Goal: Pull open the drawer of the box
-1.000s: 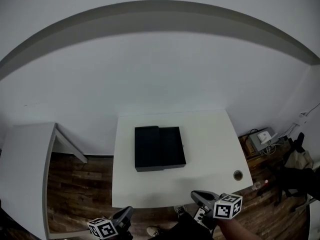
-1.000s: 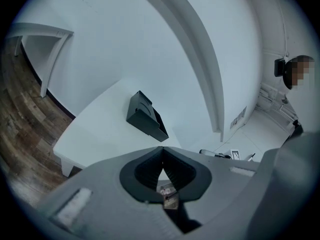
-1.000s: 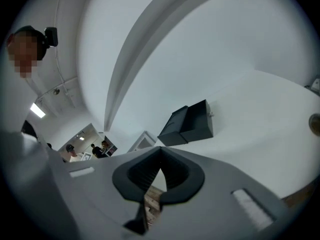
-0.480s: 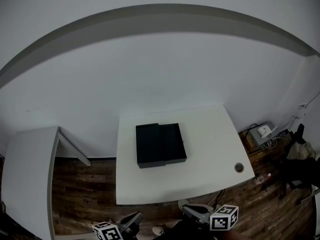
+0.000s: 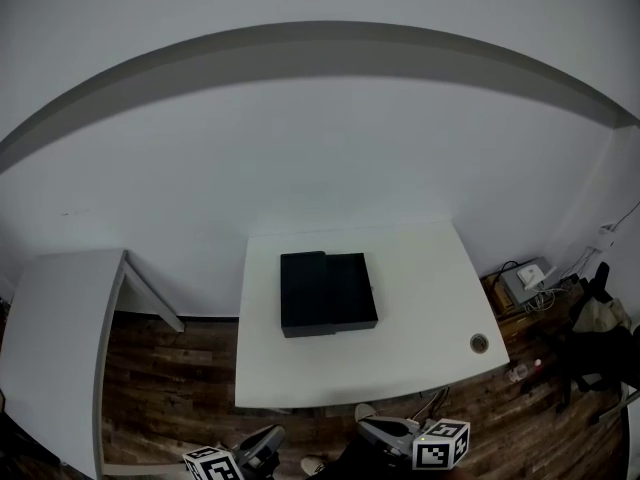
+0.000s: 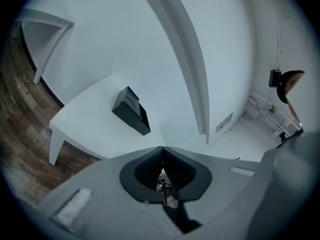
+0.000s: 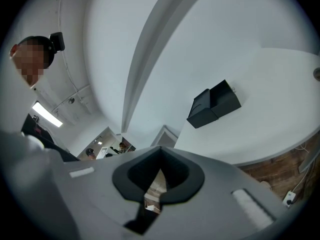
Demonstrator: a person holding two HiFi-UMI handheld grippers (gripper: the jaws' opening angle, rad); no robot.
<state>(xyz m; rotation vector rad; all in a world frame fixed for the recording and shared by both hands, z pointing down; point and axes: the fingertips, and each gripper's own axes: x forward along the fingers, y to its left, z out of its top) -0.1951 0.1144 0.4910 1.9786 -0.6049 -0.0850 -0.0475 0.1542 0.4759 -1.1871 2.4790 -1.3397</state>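
A flat black box (image 5: 328,293) lies in the middle of a white table (image 5: 400,368), with a seam dividing its top into a left and a right part. It also shows in the left gripper view as the box (image 6: 131,111) and in the right gripper view as the box (image 7: 214,104), far ahead of both grippers. My left gripper (image 5: 268,434) and right gripper (image 5: 376,428) hang low at the bottom edge, in front of the table and well short of the box. The left gripper (image 6: 162,149) and right gripper (image 7: 160,150) have their jaws together with nothing between them.
A second white table (image 5: 55,328) stands to the left across a strip of wooden floor (image 5: 165,378). The main table has a round cable hole (image 5: 479,343) near its right front corner. A grey device (image 5: 525,278) and a bag (image 5: 600,313) lie on the floor at the right.
Both grippers have sunk toward the bottom edge of the head view and drawn back from the table. The view has shifted slightly. The box has not moved on the table.
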